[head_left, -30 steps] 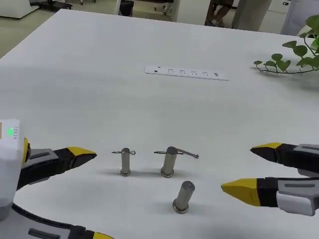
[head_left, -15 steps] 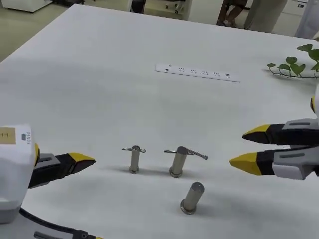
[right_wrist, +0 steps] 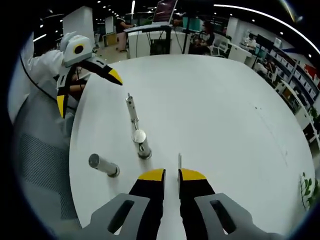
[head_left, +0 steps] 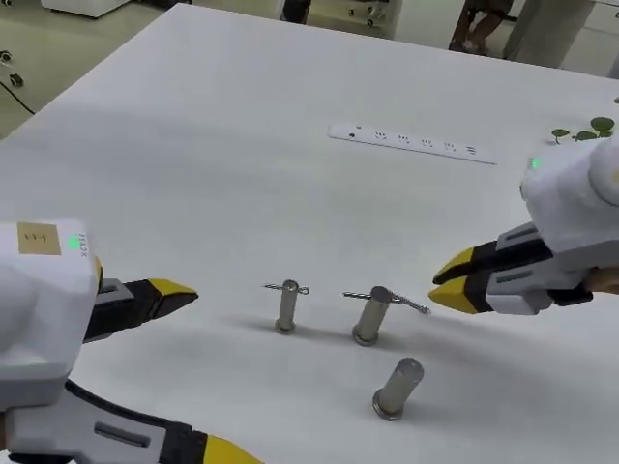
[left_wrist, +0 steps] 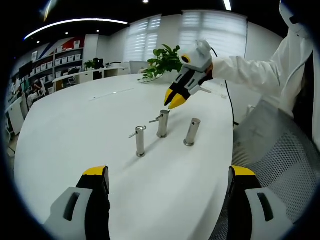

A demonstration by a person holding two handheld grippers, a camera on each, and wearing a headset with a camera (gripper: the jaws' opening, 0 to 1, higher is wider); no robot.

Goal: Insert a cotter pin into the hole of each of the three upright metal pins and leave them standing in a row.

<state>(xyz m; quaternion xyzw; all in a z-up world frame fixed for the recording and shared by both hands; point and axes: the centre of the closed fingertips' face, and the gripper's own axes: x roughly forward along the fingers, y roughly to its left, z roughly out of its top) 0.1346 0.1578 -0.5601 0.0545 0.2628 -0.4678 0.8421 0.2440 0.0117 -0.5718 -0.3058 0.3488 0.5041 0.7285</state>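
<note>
Left hand-held gripper [left_wrist: 168,173]: released, lower frame. Right hand-held gripper [right_wrist: 171,174]: jaws nearly closed by thin wire cotter pin [head_left: 404,302] in middle upright metal pin [head_left: 368,319]; grasp unclear.

We find the left pin [head_left: 287,311], of grey metal, upright on its flanged base, with a cotter pin [head_left: 287,288] seated level through its head. Just beside it the middle pin [head_left: 368,319] stands likewise; a second cotter pin [head_left: 392,300] projects mostly to its right. The third pin [head_left: 397,387] stands nearer us, out of line, bare-headed.
</note>
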